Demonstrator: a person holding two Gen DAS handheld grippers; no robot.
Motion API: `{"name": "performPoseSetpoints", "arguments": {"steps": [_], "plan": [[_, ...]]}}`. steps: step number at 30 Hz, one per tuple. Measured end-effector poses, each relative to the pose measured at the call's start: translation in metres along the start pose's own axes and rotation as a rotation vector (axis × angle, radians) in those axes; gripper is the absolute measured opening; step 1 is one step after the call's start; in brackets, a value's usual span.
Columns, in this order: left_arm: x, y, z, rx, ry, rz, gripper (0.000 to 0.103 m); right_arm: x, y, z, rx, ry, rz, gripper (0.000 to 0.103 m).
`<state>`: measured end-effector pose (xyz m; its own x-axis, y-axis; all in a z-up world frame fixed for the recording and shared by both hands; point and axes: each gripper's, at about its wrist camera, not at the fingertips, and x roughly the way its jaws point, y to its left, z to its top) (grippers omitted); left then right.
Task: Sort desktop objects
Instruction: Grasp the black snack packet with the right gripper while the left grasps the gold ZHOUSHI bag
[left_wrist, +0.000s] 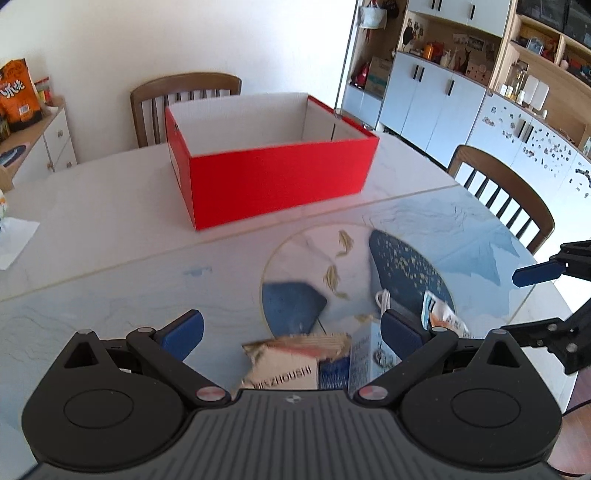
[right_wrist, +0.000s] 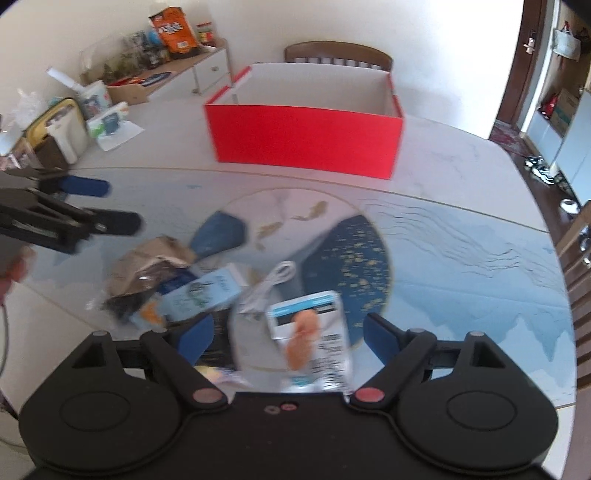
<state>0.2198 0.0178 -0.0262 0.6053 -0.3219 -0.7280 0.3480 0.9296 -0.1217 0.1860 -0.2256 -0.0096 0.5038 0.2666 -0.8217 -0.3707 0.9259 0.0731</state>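
Both tools gape, empty. Right tool (right_wrist: 286, 338) hovers over packet (right_wrist: 310, 325), long axis along fingers, between jaws; nearer than left tool (left_wrist: 291, 330). Red box (right_wrist: 306, 136) waits beyond, mid-table (right_wrist: 461, 155).

On the bench (left_wrist: 110, 221) we see an open box (left_wrist: 273, 184) at the far side, with a chair (left_wrist: 184, 92) behind it and another chair (left_wrist: 506, 192) off to the right. Nearer us, on the mat (right_wrist: 461, 266), lies a cluster: a torn packet (right_wrist: 147, 266) at the left, a small carton (right_wrist: 207, 291) just beside it, a coiled cable (right_wrist: 269, 284) to its right, and a printed pouch (right_wrist: 314, 325) nearest, between our right tongs (right_wrist: 288, 336)
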Motion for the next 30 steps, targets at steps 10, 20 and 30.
{"name": "performPoseSetpoints", "arguments": {"steps": [10,20,30], "plan": [[0.023,0.004,-0.024,0.027,0.049,0.001,0.103,0.013,0.040,-0.014,-0.082,0.026,0.041,0.091],[0.038,0.016,-0.032,-0.034,0.088,-0.021,0.102,0.036,0.051,-0.017,-0.106,0.056,0.030,0.088],[0.045,0.014,-0.035,-0.045,0.107,-0.046,0.072,0.047,0.058,-0.017,-0.131,0.080,0.046,0.076]]}}
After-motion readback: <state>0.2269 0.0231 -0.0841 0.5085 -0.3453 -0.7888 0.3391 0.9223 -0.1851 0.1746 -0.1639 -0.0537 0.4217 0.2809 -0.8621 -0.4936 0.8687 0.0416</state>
